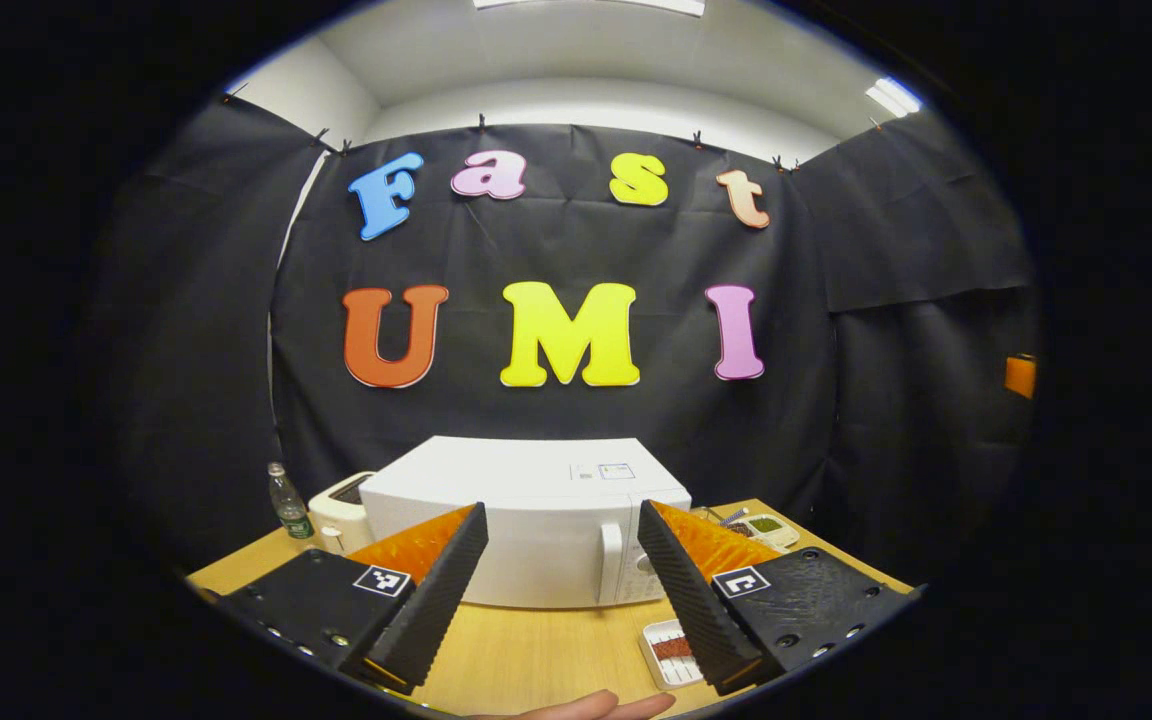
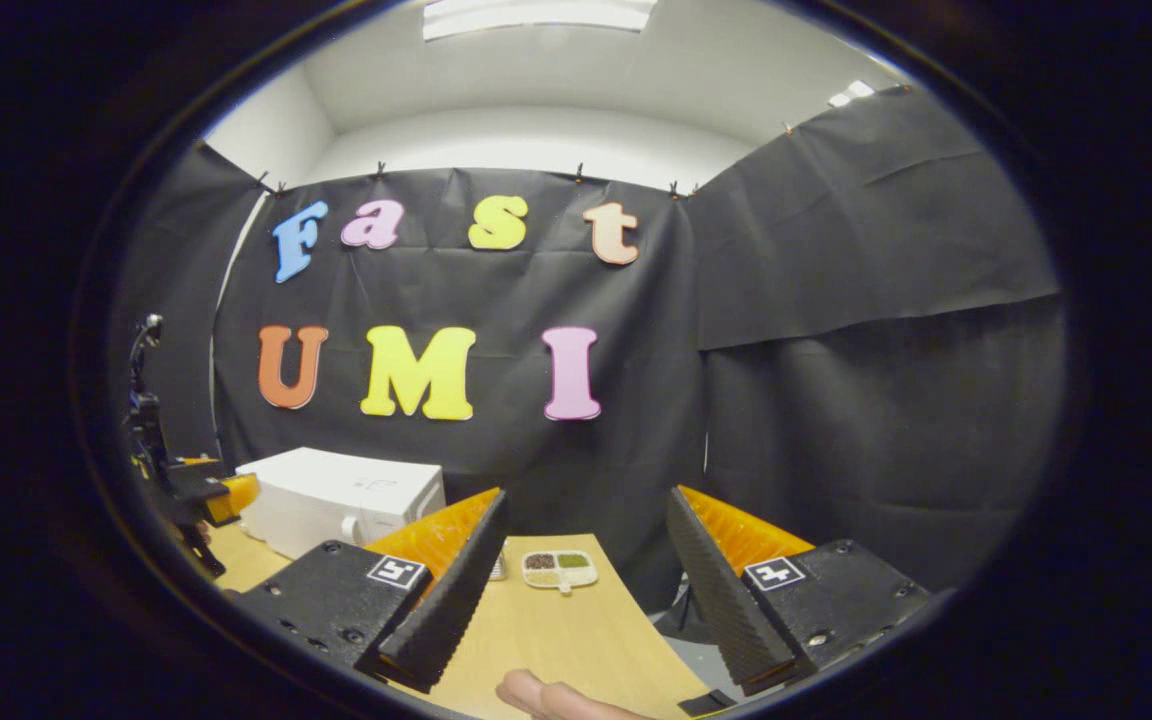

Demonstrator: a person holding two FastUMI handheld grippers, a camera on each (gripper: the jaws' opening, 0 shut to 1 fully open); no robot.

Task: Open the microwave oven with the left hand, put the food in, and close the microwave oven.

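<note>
Microwave (image 1: 526,525) door shut; food tray (image 1: 671,650) before it.

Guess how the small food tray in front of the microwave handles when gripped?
The tray looks shallow and thin-walled, so probably light and slightly flexible. It lies flat on the table, so a low rim pinch is likely needed. The food could slide if it tilts.
</note>
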